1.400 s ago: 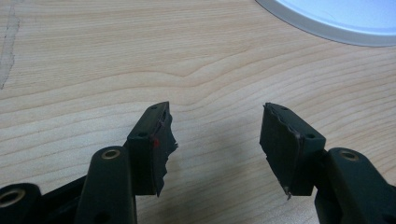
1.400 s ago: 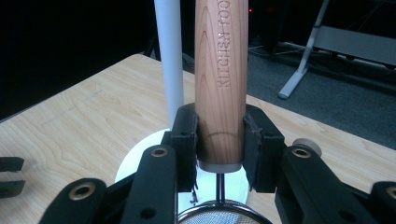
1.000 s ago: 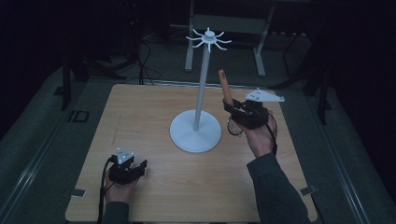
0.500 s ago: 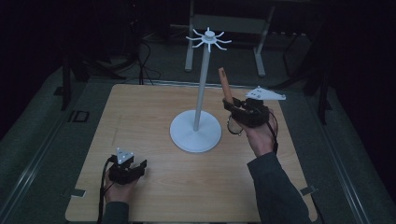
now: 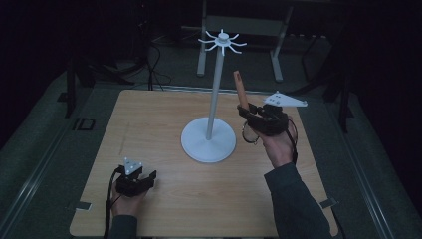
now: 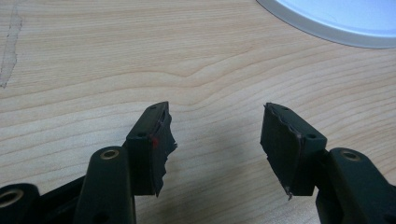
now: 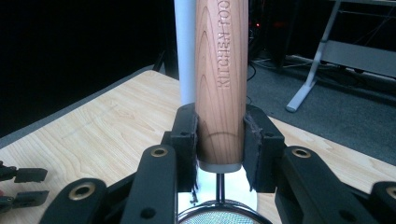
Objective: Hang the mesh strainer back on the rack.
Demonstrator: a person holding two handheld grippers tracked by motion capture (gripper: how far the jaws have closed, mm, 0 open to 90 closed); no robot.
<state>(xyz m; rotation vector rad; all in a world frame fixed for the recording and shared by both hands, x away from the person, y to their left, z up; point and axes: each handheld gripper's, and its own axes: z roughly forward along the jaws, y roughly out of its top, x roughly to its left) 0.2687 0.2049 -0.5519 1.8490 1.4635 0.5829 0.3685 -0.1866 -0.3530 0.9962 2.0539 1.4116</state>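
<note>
Right claw [image 7: 219, 149] clamps the strainer's stiff, light wooden handle [image 7: 222, 70] near its metal ferrule, frame centre, beside the white stand [image 5: 208, 142], top-heavy if tilted; left claw [image 6: 215, 144] open over table [image 6: 93, 56].

Black grippers [image 5: 133, 180], grey sleeves [image 5: 293, 199]

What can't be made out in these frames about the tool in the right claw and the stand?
- Wooden handle, right gripper view: its top and the end of its engraved lettering run off the upper edge.
- Mesh strainer head, right gripper view: cut off by the bottom edge, between the jaws.
- Stand's hooks, high view: too small and dim to count reliably.
- Stand base, left gripper view: most lies beyond the top edge.
</note>
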